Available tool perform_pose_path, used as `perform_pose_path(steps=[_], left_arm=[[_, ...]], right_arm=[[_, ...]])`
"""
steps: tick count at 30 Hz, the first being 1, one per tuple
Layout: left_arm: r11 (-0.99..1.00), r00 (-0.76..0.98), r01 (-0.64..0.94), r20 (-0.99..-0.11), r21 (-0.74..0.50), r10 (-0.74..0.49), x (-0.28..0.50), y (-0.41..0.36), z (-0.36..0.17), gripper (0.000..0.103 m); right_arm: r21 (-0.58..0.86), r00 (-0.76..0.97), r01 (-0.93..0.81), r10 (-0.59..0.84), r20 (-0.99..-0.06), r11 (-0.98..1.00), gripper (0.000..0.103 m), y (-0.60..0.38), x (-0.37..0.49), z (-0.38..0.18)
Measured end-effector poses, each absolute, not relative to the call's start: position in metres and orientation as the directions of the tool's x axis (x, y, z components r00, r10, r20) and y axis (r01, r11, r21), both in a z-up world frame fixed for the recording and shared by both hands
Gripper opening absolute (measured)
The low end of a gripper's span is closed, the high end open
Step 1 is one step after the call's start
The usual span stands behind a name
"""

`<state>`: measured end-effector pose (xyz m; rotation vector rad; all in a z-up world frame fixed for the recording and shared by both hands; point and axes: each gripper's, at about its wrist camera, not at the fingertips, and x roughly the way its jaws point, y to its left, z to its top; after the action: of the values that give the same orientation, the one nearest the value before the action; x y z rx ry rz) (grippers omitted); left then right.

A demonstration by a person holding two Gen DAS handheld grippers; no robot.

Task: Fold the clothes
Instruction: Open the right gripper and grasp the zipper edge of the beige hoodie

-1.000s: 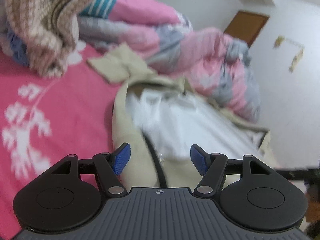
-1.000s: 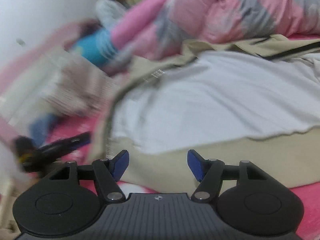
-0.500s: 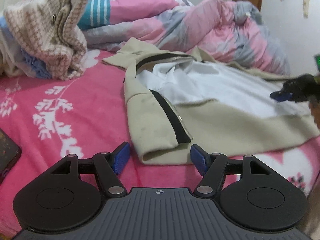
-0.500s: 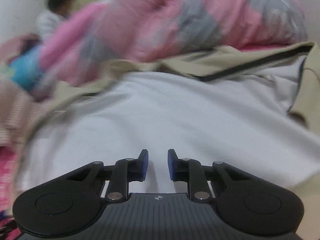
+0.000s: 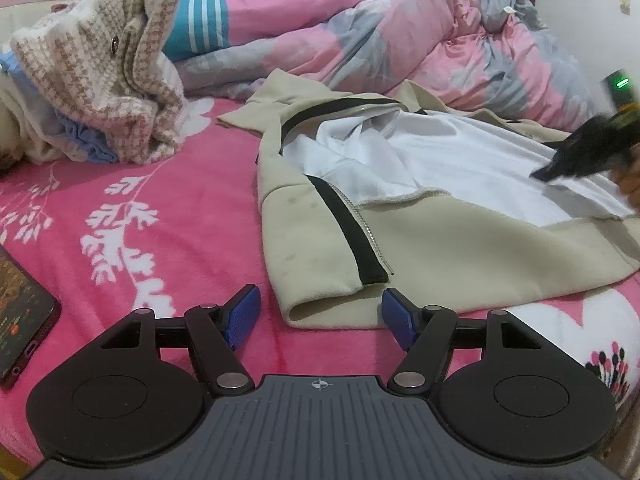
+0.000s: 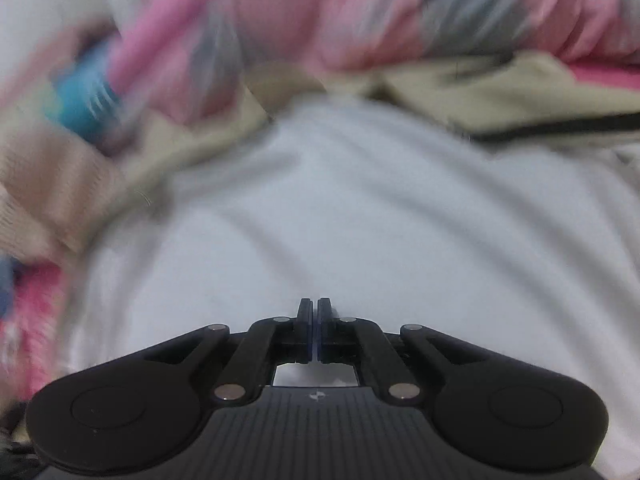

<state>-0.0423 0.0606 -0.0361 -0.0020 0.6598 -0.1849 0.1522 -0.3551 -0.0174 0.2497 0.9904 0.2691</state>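
Since 1 s ago the right gripper (image 6: 314, 330) has shut, seemingly empty, over the beige zip-up jacket's (image 5: 460, 248) white lining. Left gripper (image 5: 318, 318) hangs open, empty, at the hem, lower centre. Step: smoothing; next, grasp hem.

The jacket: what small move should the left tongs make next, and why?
Probably ease forward and close on the jacket's near corner. The left tongs are open, with that corner just ahead between the pads, not touched. The right tongs are shut over the white lining; whether they pinch it is unclear.
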Motion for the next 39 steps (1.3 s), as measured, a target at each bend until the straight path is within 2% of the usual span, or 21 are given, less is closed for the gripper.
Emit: perform_pose_path(steps=[4,7,9,10,12,13,18,22,25,29,32,34,36,39], left_arm=[[0.985,0.779,0.162,-0.606,-0.055,-0.162,-0.046,0.061,-0.034,0.067],[0.985,0.78,0.154,-0.601,-0.083,-0.173,-0.053,0.068,-0.034,0.067],[0.982,0.779,0.147,-0.599,-0.116,-0.187,-0.056,0.074,-0.034,0.067],[0.981,0.777,0.143,-0.599,-0.134,-0.195,-0.057,0.076,-0.035,0.067],[0.978,0.78,0.137,-0.591,-0.158,-0.205,-0.059,0.081,-0.034,0.067],[0.977,0.783,0.132,-0.587,-0.167,-0.206,-0.06,0.082,-0.033,0.067],[0.975,0.803,0.121,-0.559,-0.189,-0.208,-0.069,0.086,-0.031,0.067],[0.98,0.814,0.115,-0.55,-0.164,-0.187,-0.076,0.086,-0.032,0.067],[0.981,0.818,0.111,-0.546,-0.16,-0.182,-0.08,0.089,-0.033,0.067],[0.98,0.822,0.108,-0.54,-0.166,-0.182,-0.084,0.091,-0.036,0.068],[0.98,0.822,0.108,-0.539,-0.167,-0.183,-0.085,0.092,-0.038,0.067],[0.979,0.823,0.106,-0.538,-0.173,-0.184,-0.084,0.092,-0.038,0.067],[0.978,0.824,0.105,-0.535,-0.179,-0.186,-0.083,0.093,-0.037,0.067],[0.977,0.824,0.102,-0.534,-0.187,-0.188,-0.083,0.093,-0.037,0.067]], right_arm=[[0.443,0.603,0.107,0.296,-0.741,0.89,0.0,-0.393,0.197,-0.028],[0.354,0.642,0.166,0.172,-0.747,0.92,0.0,-0.389,0.188,-0.011],[0.31,0.67,0.114,0.157,-0.725,0.944,0.004,-0.373,0.159,0.004],[0.31,0.684,0.073,0.179,-0.707,0.948,0.007,-0.365,0.143,0.011],[0.357,0.695,-0.04,0.282,-0.661,0.933,0.029,-0.346,0.107,0.022],[0.375,0.692,-0.097,0.334,-0.64,0.922,0.031,-0.335,0.091,0.027],[0.508,0.538,-0.35,0.613,-0.579,0.787,0.031,-0.261,0.035,0.028],[0.631,0.368,-0.45,0.775,-0.513,0.631,0.031,-0.201,0.029,0.023],[0.618,0.326,-0.443,0.759,-0.563,0.649,0.031,-0.165,0.034,0.01],[0.514,0.358,-0.435,0.666,-0.655,0.739,0.03,-0.132,0.048,-0.015],[0.521,0.36,-0.445,0.679,-0.64,0.728,0.028,-0.12,0.049,-0.026],[0.535,0.365,-0.442,0.689,-0.626,0.72,0.023,-0.118,0.051,-0.026],[0.575,0.356,-0.419,0.71,-0.608,0.703,0.014,-0.119,0.055,-0.03],[0.618,0.355,-0.393,0.733,-0.58,0.68,0.009,-0.124,0.057,-0.034]])
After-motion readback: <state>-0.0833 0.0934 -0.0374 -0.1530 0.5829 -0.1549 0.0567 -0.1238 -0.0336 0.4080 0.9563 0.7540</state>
